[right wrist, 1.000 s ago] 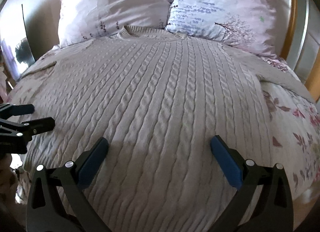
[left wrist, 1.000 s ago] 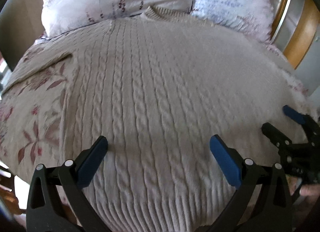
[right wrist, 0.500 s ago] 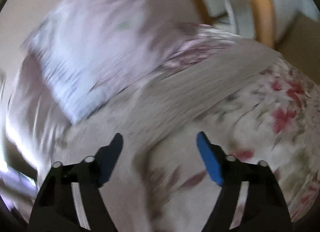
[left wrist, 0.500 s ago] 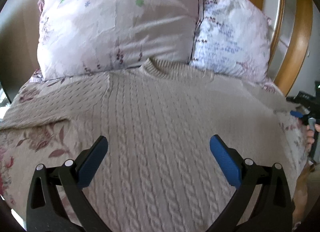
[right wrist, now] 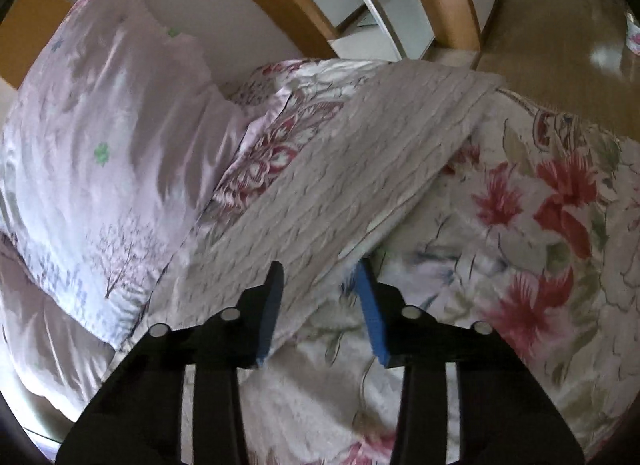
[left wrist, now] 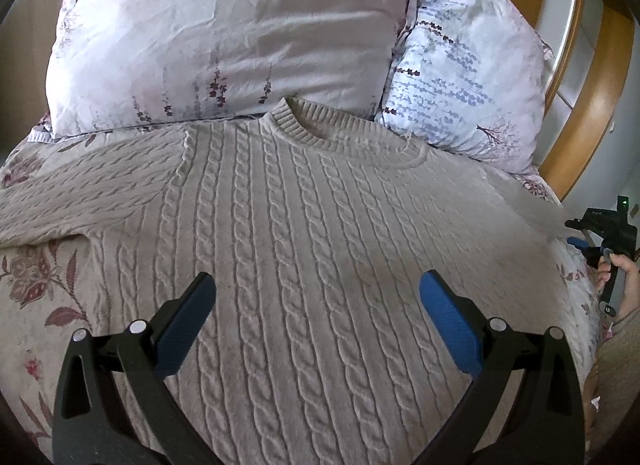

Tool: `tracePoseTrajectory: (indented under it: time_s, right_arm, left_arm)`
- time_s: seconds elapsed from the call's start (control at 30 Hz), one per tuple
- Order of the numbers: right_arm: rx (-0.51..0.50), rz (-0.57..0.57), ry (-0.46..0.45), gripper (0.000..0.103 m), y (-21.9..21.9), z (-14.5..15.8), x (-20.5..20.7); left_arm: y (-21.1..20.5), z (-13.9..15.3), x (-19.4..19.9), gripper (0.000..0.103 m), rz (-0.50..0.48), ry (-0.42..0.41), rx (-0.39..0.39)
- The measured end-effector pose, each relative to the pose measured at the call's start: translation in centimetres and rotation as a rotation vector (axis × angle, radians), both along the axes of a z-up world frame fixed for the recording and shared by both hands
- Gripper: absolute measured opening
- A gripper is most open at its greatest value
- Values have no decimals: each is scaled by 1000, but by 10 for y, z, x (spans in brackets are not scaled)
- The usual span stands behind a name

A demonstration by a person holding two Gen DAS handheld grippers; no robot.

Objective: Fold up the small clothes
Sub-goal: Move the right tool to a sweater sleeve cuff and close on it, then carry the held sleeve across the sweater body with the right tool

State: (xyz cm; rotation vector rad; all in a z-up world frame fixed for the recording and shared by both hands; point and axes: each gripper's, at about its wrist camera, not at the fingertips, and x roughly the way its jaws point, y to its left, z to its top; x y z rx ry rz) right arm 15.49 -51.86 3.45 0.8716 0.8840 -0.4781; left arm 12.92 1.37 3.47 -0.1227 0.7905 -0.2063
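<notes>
A beige cable-knit sweater [left wrist: 320, 225] lies flat and face up on the bed, its collar [left wrist: 340, 133] touching the pillows. My left gripper [left wrist: 316, 293] hovers open over the sweater's chest with nothing between its fingers. In the right wrist view the sweater's right sleeve [right wrist: 360, 153] stretches out over the floral bedspread. My right gripper [right wrist: 320, 269] is rolled sideways at that sleeve's lower edge. Its jaws are closing with the sleeve edge between them, and a gap still shows. A hand [left wrist: 624, 277] holds that gripper at the bed's right side.
Two pale printed pillows [left wrist: 224, 33] [left wrist: 460, 77] lean against a curved wooden headboard [left wrist: 600, 85]. The floral bedspread [right wrist: 540, 205] covers the bed. A wooden floor [right wrist: 560, 45] lies past the bed's edge, beyond the sleeve cuff.
The left gripper drew back, bringing the collar and pillows into its view. The right gripper swung off the sweater's body to the right sleeve, rolled over, and its jaws narrowed around the sleeve edge.
</notes>
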Motion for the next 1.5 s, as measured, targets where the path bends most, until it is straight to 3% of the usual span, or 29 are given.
tracePoseTrajectory:
  time_s: [0.07,0.13,0.23,0.47,0.67,0.77,0.93,1.1,1.17,1.23,1.3,1.37,1.5]
  right_arm:
    - [-33,2,5,30,0,0,2]
    - [-73,12,19,17,2,-2,4]
    - [-126,33,20,11,6,0,7]
    - [-332,162,-94,10,49,53,17]
    - [-372,442,-248,9,141,92,31]
    - [-375,621,-255,9,201,86,39]
    - [-339,840,-108,9,277,30,58]
    - [-311,860,-46,10,294,8,63]
    - [-279,859,-43,16,291,8,63]
    - [-206,863,-44,54,284,12,56]
    - [-132,830,-81,64,277,19,44]
    - [-60,778,-105,64,260,25,35]
    - [122,525,-143,64,194,30,13]
  left_arm:
    - [1,-2,2,101,-10,-6,-26]
    - [2,-4,5,101,-16,0,-56]
    - [5,-9,9,101,-17,23,-89]
    - [15,-10,11,101,-12,6,-169]
    - [19,-5,9,101,18,-32,-170]
    - [19,-2,8,101,23,-47,-159]
    - [17,4,4,101,28,-59,-112]
    - [14,9,3,101,29,-65,-23]
    - [14,9,6,101,28,-50,-6]
    - [14,7,11,101,14,-12,-7]
    - [14,5,14,101,-7,21,-26]
    - [17,4,15,101,-9,33,-50]
    - [21,1,13,101,6,33,-75]
